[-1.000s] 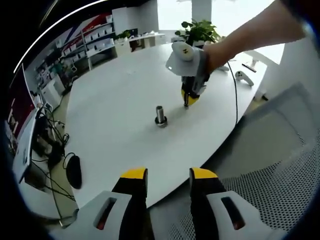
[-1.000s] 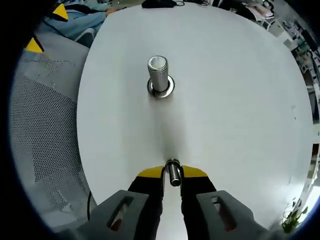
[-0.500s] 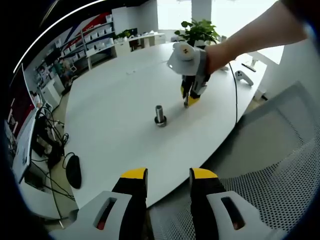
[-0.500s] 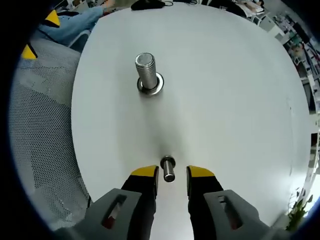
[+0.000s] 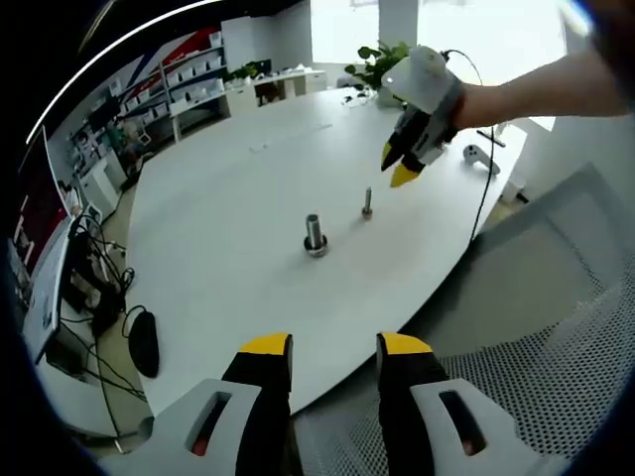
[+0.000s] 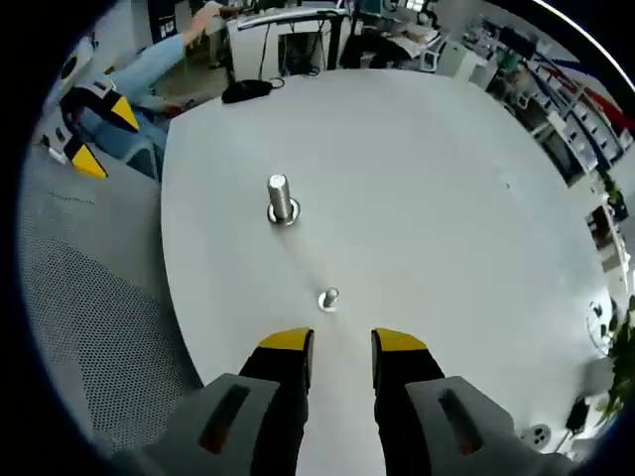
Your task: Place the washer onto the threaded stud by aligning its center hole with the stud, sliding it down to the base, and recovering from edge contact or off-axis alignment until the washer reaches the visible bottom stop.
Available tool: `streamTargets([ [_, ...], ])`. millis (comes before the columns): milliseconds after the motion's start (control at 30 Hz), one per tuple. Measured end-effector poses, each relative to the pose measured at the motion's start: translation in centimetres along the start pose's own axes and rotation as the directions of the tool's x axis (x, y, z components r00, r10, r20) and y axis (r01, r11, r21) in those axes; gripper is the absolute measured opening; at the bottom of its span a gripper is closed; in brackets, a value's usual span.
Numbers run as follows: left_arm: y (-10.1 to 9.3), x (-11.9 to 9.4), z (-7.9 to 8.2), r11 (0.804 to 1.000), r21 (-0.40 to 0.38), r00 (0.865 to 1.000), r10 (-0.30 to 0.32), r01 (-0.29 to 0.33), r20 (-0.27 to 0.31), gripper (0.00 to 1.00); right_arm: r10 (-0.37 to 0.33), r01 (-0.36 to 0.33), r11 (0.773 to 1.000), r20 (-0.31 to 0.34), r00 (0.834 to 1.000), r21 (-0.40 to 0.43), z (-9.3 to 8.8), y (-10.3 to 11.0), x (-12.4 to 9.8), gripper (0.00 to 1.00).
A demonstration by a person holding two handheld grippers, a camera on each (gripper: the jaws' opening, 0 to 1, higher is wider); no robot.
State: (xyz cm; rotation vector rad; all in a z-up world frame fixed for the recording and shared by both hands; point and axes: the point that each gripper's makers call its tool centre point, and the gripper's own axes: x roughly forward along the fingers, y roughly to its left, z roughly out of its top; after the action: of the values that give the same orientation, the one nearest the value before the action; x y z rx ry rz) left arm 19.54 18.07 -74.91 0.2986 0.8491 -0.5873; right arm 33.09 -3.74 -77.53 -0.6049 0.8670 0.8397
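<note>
Right gripper (image 6: pixel 337 347): jaws spread, empty, lifted since releasing small bolt (image 6: pixel 328 297) upright near tabletop (image 6: pixel 446 198) edge. Threaded stud (image 6: pixel 280 198) already seats washer (image 6: pixel 282 217); left gripper (image 5: pixel 335 362) spread, idle

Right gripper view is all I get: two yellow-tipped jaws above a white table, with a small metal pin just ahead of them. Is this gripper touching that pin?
Observer: No. In the left gripper view, the right gripper hangs in the air above the small pin, clearly apart from it. The pin stands on the table.
Operator: I can see another gripper at my top left, but it is tiny. Is it holding anything?
Observer: Nothing. In its own view, the left gripper has its jaws apart with an empty gap between them.
</note>
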Motion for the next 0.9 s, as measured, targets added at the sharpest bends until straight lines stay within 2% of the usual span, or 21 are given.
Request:
streamTargets([
  [133, -0.1, -0.1, 0.1, 1.0, -0.001, 1.0, -0.002, 0.002, 0.008, 0.32, -0.075, 0.056, 0.989, 0.135, 0.988, 0.137, 0.4, -0.3, -3.8, 0.25],
  [267, -0.2, -0.1, 0.2, 1.0, 0.002, 1.0, -0.007, 0.007, 0.01, 0.32, -0.14, 0.079, 0.964, 0.231, 0.963, 0.255, 0.1, -0.2, -7.4, 0.25],
  [367, -0.1, -0.1, 0.3, 1.0, -0.005, 1.0, -0.007, 0.007, 0.015, 0.32, -0.213, 0.089, 0.927, 0.317, 0.924, 0.364, 0.0, -0.1, -10.5, 0.27],
  [433, -0.2, -0.1, 0.3, 1.0, -0.004, 1.0, -0.009, 0.009, 0.014, 0.32, -0.248, 0.095, 0.911, 0.348, 0.904, 0.4, -0.3, 0.2, -12.2, 0.27],
  [500, -0.2, -0.1, 0.3, 1.0, 0.0, 1.0, -0.008, 0.008, 0.014, 0.32, -0.283, 0.113, 0.906, 0.387, 0.878, 0.408, -0.3, 0.5, -13.6, 0.27],
  [600, -0.1, -0.1, 0.3, 1.0, -0.002, 1.0, -0.006, 0.006, 0.016, 0.33, -0.31, 0.114, 0.889, 0.4, 0.862, 0.445, -0.8, 0.7, -14.5, 0.28],
  [667, -0.1, -0.1, 0.3, 1.0, -0.003, 1.0, -0.004, 0.004, 0.016, 0.33, -0.313, 0.101, 0.88, 0.405, 0.859, 0.465, -1.1, 1.0, -14.4, 0.28],
  [900, -0.2, -0.2, 0.2, 1.0, -0.002, 1.0, -0.002, 0.003, 0.016, 0.33, -0.326, 0.114, 0.872, 0.389, 0.862, 0.477, -1.7, 1.2, -14.1, 0.28],
])
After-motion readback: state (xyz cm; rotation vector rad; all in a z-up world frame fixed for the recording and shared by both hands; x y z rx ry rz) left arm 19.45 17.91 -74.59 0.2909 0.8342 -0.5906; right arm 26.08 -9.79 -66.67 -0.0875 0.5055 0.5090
